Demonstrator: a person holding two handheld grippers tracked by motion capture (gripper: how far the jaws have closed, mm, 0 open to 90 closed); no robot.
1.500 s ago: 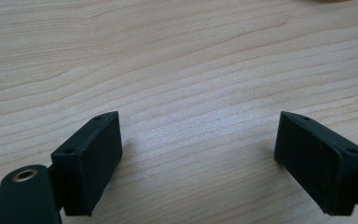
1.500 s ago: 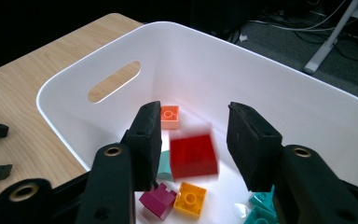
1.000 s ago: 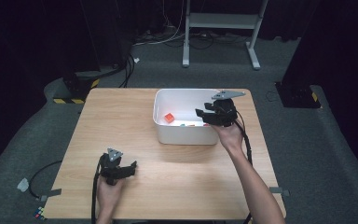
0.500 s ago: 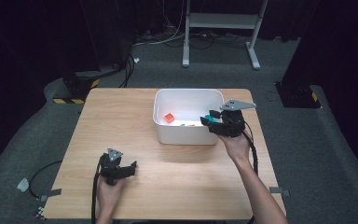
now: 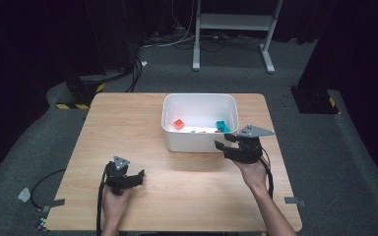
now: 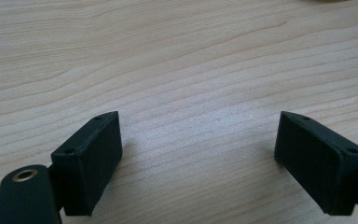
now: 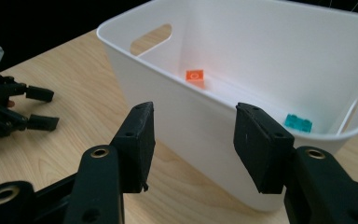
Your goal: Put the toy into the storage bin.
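Observation:
A white bin (image 5: 199, 142) stands on the wooden table (image 5: 128, 128). An orange brick (image 5: 178, 124) and a teal brick (image 5: 221, 126) lie inside it. My right gripper (image 5: 225, 141) hovers just outside the bin's near right corner. In the right gripper view the right gripper (image 7: 193, 116) faces the bin's (image 7: 177, 107) outer wall; its jaws have just been opening and hold nothing. Past the wall lie the orange brick (image 7: 195, 75) and the teal brick (image 7: 298, 122). My left gripper (image 5: 139, 177) rests open at the near left; its jaws (image 6: 200, 140) frame bare wood.
The table's right edge (image 5: 280, 162) runs close to my right hand. Small coloured pieces (image 5: 202, 132) lie on the bin's floor between the two bricks. The left gripper (image 7: 51, 108) is also seen far off in the right gripper view.
My right gripper has come back from above the bin toward the person and sunk beside its near right corner. A teal brick now lies uncovered in the bin. The left gripper has kept still.

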